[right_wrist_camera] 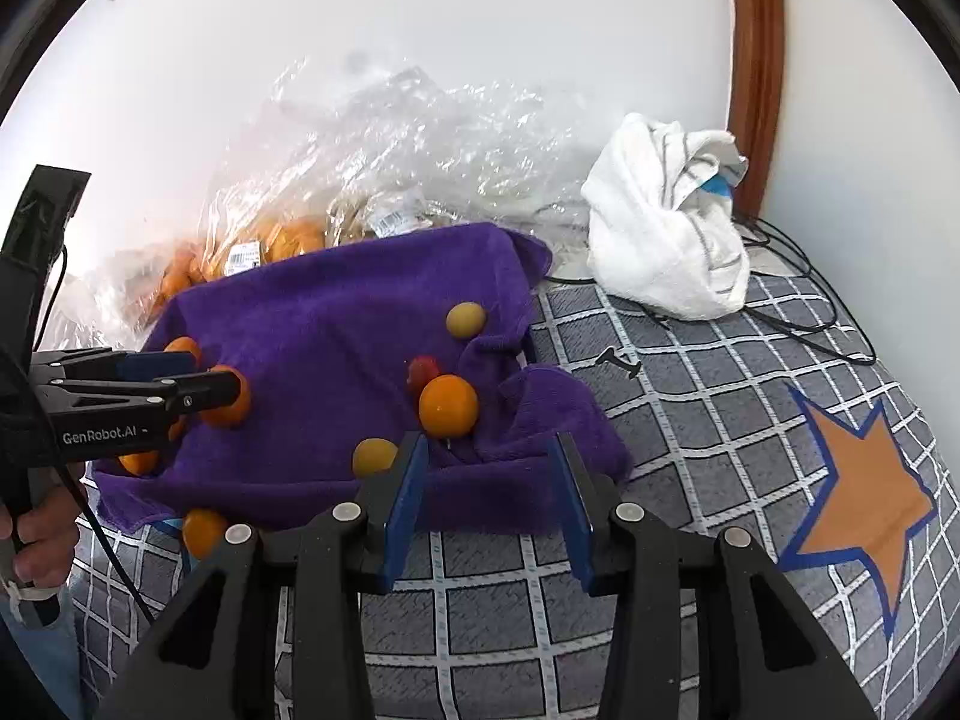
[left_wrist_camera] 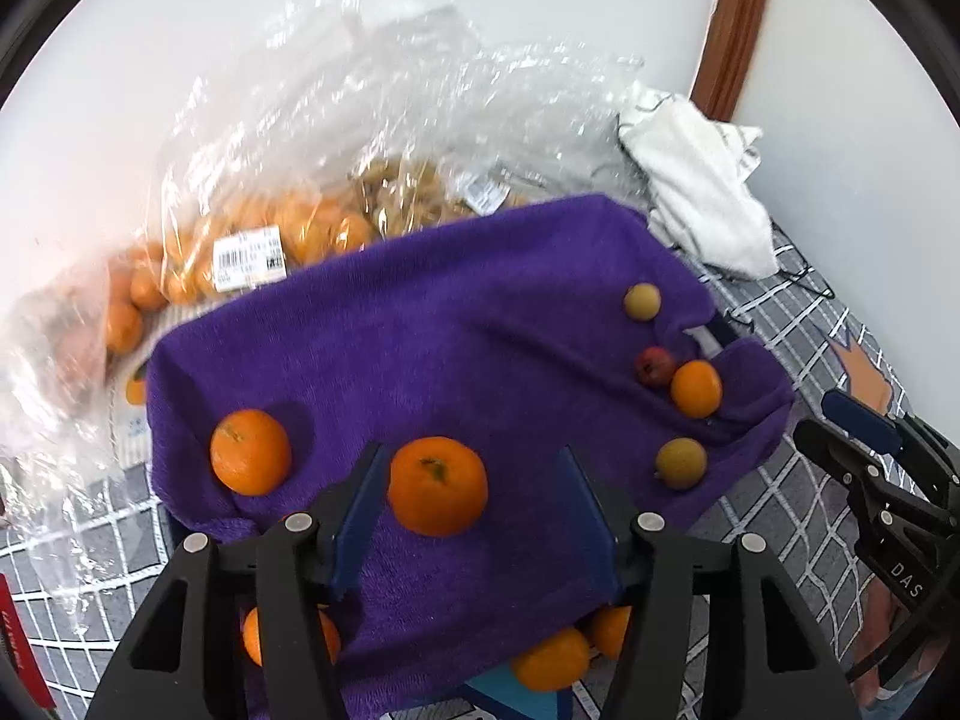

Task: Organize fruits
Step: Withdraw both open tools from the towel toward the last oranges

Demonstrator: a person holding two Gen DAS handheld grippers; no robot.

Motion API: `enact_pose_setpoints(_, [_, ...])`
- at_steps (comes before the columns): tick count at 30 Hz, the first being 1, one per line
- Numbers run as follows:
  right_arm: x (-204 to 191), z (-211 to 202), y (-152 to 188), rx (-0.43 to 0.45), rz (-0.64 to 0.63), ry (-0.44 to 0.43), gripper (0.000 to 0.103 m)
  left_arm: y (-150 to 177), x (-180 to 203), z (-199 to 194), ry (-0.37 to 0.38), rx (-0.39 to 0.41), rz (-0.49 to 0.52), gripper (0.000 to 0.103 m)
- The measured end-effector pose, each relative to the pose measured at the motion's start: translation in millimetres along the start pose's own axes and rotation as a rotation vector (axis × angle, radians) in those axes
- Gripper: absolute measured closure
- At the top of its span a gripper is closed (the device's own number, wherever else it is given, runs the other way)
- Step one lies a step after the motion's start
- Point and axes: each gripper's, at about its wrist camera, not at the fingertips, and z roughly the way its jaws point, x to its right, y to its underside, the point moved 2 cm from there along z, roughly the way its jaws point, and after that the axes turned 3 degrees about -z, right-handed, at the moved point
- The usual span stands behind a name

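Centrally, left gripper (left_wrist_camera: 474, 480) spread wide around an orange (left_wrist_camera: 437, 485) on the purple towel (left_wrist_camera: 480, 324), contact unclear, right gripper (right_wrist_camera: 489, 468) spread and empty at the towel's near edge, bagged oranges (left_wrist_camera: 240, 258) blurred behind plastic, lower oranges partly hidden.

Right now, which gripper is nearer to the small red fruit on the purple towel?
Right. The right gripper sits open just short of the red fruit, while the left gripper frames an orange across the towel.
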Motion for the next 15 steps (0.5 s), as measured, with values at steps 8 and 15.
enact_pose_setpoints(8, [2,-34,4,0.027,-0.015,0.017,0.061,-3,7,-32,-0.026,0.096,0.029,0.047])
enact_pose_setpoints(15, [11,-67,8,0.06,-0.005,0.032,0.061,-4,21,-53,0.027,0.139,0.037,0.047])
